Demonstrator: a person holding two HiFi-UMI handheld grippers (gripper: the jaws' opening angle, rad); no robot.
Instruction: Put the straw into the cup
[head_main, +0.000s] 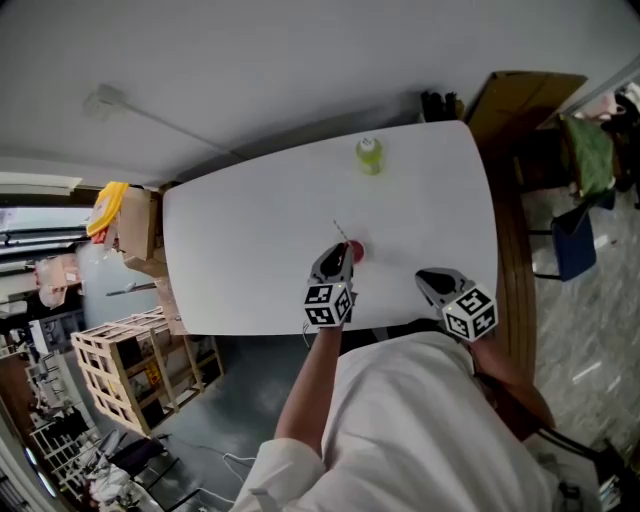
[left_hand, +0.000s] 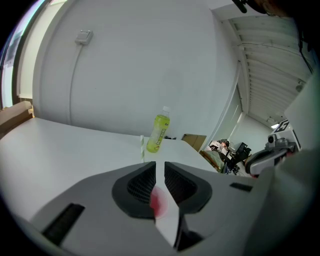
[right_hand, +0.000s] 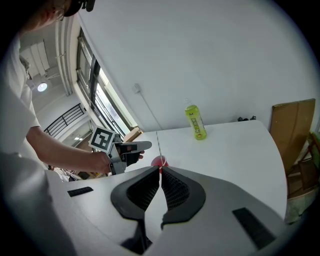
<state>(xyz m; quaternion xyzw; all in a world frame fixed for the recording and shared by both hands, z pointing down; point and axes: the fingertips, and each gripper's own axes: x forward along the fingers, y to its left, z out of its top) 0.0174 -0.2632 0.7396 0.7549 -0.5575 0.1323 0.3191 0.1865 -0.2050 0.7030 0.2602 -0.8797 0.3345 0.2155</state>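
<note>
A small red cup (head_main: 357, 250) stands on the white table (head_main: 240, 250), near its front edge. A thin pale straw (head_main: 340, 231) sticks up out of it, leaning left. My left gripper (head_main: 340, 256) is just in front of the cup, jaws a narrow slit apart with nothing between them. In the left gripper view the cup (left_hand: 158, 202) shows through that slit and the straw (left_hand: 142, 148) rises to its left. My right gripper (head_main: 431, 277) hovers at the table's front right, shut and empty. The right gripper view shows the cup (right_hand: 158, 161), the straw (right_hand: 158, 144) and the left gripper (right_hand: 131, 150) beside them.
A green bottle (head_main: 369, 155) stands upright at the far side of the table. A cardboard sheet (head_main: 515, 100) and chairs (head_main: 572, 240) are at the right, with wooden crates (head_main: 135, 365) and boxes at the left. A cable runs down the wall behind.
</note>
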